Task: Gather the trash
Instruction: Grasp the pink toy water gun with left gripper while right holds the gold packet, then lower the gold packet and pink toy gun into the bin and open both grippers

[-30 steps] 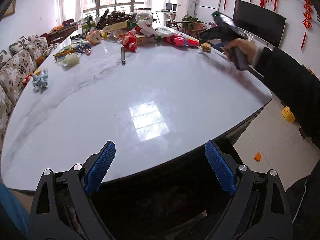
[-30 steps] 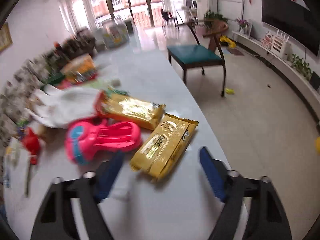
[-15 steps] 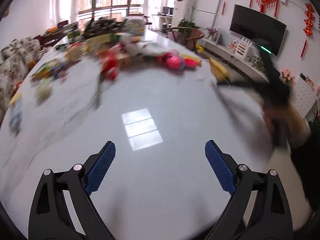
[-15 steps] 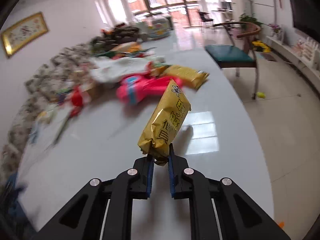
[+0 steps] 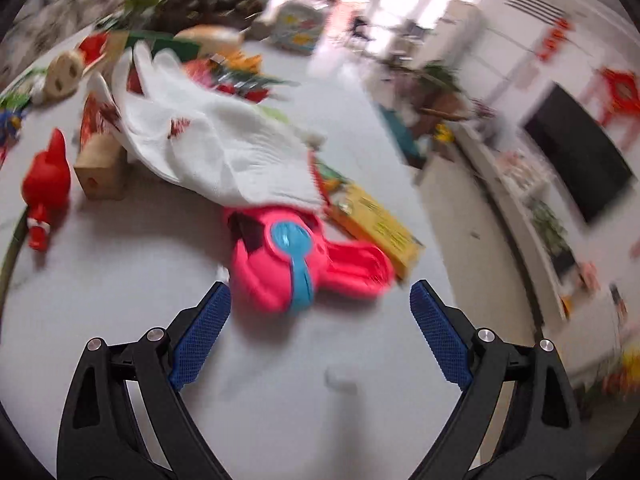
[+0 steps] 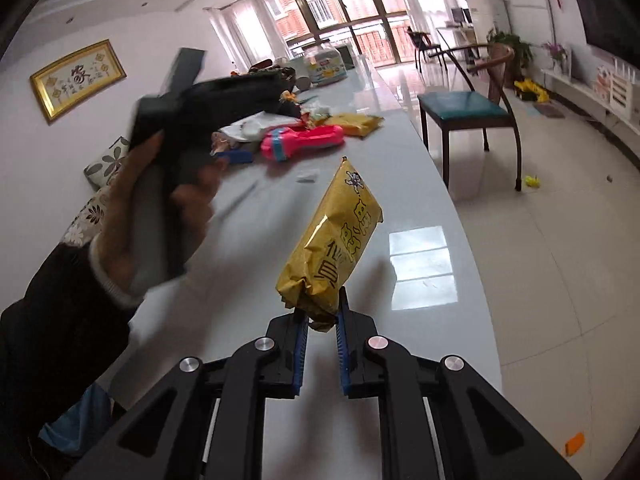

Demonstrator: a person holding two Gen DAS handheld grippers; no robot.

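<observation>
A: The right gripper point(image 6: 322, 322)?
B: It pinches the yellow snack packet point(image 6: 334, 246) by its lower end, above the table point(image 6: 424, 184).
A: The left gripper point(image 5: 320, 308)?
B: Wide apart, holding nothing (a pink toy point(image 5: 298, 266) lies just ahead).

**Bright living room around your worktop**

You face tall windows point(image 6: 340, 4) pouring daylight onto a glossy tiled floor point(image 6: 560, 240). A teal-seated chair point(image 6: 464, 108) stands beside the pale worktop point(image 6: 420, 248); a gold-framed picture point(image 6: 78, 78) hangs on the white wall.
</observation>
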